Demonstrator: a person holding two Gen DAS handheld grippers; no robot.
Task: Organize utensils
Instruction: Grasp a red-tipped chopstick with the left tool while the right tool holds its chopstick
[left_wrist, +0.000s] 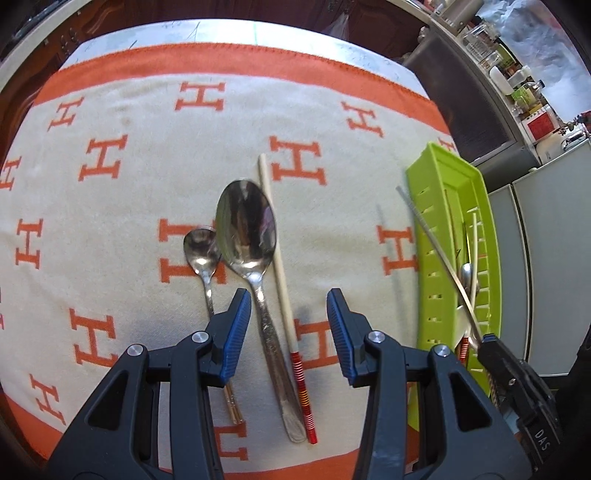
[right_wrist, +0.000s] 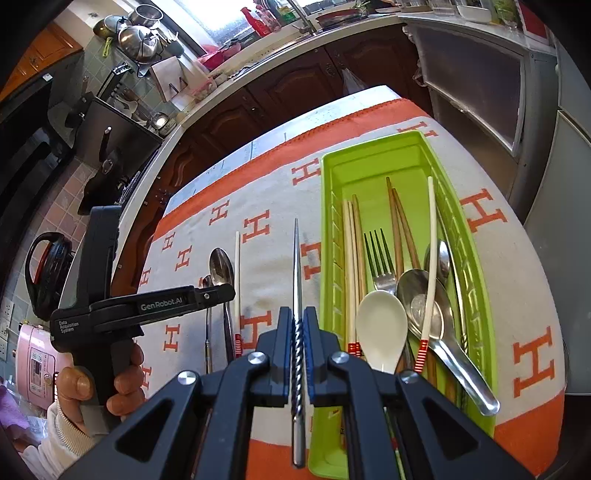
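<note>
My left gripper (left_wrist: 288, 299) hangs open over the H-patterned cloth. Under the gap between its fingers lie the handle of a large metal spoon (left_wrist: 245, 225) and a white chopstick (left_wrist: 280, 280) with a red-striped end. A small spoon (left_wrist: 201, 247) lies just left of them. My right gripper (right_wrist: 297, 317) is shut on a metal chopstick (right_wrist: 296, 258) with a twisted handle, held above the cloth just left of the green tray (right_wrist: 373, 142). The tray holds several chopsticks, a fork (right_wrist: 380, 258), a white ceramic spoon (right_wrist: 382, 328) and metal spoons.
In the right wrist view a hand (right_wrist: 125, 384) holds the left gripper (right_wrist: 225, 291) over the spoons. The cloth (left_wrist: 147, 147) covers a table that ends at its orange border. Dark cabinets, a counter with pots and a grey appliance stand beyond.
</note>
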